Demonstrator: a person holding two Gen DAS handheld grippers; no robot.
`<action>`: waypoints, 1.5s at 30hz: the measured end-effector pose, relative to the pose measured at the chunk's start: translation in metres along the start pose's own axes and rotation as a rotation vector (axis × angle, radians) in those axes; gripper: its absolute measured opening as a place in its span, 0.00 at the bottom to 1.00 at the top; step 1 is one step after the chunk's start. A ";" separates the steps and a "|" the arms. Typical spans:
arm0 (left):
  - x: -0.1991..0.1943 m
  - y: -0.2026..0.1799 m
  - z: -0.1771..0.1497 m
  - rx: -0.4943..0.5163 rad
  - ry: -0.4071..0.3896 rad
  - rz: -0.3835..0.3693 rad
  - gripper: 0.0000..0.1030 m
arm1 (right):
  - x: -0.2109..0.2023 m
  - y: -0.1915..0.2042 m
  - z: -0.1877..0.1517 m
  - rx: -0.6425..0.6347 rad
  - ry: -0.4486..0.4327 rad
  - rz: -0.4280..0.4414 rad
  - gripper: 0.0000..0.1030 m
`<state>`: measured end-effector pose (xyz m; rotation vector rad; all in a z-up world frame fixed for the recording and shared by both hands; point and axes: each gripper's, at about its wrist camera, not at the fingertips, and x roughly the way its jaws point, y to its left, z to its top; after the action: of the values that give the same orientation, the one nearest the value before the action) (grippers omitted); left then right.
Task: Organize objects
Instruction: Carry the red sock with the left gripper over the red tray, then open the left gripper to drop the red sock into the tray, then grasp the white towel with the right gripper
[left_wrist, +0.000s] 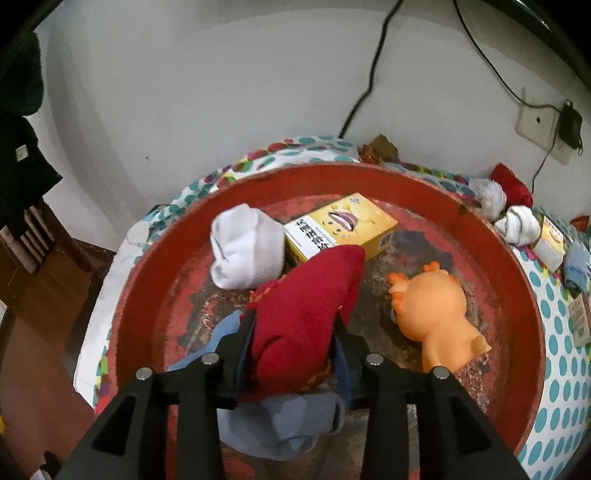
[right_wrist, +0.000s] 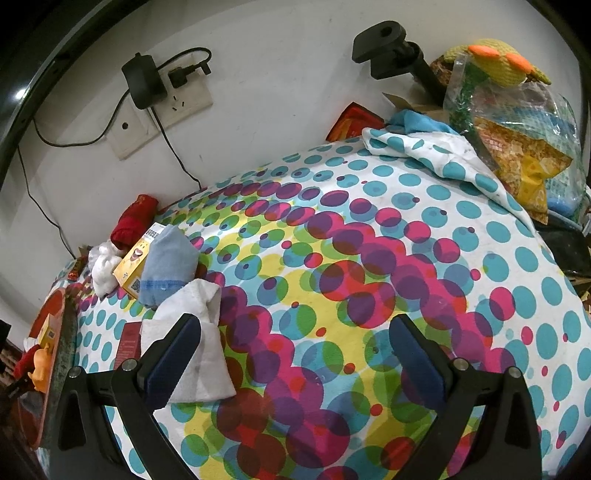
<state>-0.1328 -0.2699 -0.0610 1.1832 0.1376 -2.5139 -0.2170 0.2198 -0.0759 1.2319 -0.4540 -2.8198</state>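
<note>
Over the red basin (left_wrist: 532, 314), the left hand-held gripper (left_wrist: 295, 332) is clamped on a dark red sock (left_wrist: 303, 306), jaws pinching it from both sides so it hangs above the basin floor; my guess is it's about to be dropped in with the rest, since the basin looks like the collecting spot. Already inside: a rolled white sock (left_wrist: 245, 251) at 11 o'clock, a yellow box (left_wrist: 343, 225) at 12, an orange rubber toy (left_wrist: 432, 314) lying at 3, and a light blue sock (left_wrist: 280, 424) right under the gripper at 6; all loosely dumped, nothing stacked neatly.

The right hand-held gripper (right_wrist: 295, 358) is spread wide and holding nothing, hovering over the polka-dot bedsheet (right_wrist: 369, 258); probably lining up for the next pick.

What the right wrist view adds: the leftover pile at its 10 o'clock, with a blue sock (right_wrist: 166, 266) lying on another yellow box (right_wrist: 135, 267), a white cloth (right_wrist: 199, 339) just beside the left finger, a red sock (right_wrist: 133, 221) near the wall, and white sock bundles (right_wrist: 103, 267) beside it; the basin only shows as a sliver at 8 o'clock. The left wrist view is the only one showing the grip and the basin contents properly.
</note>
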 end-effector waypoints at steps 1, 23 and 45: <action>-0.003 0.002 0.000 -0.008 -0.015 -0.009 0.39 | 0.000 -0.001 0.000 -0.002 -0.002 0.001 0.99; -0.177 0.009 -0.102 -0.057 -0.399 -0.253 0.63 | -0.018 0.025 -0.013 -0.164 -0.037 -0.034 0.99; -0.159 -0.043 -0.167 0.055 -0.328 -0.330 0.63 | 0.019 0.092 -0.021 -0.280 0.078 0.037 0.35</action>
<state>0.0665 -0.1464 -0.0505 0.8028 0.1935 -2.9789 -0.2226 0.1238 -0.0779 1.2531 -0.0729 -2.6754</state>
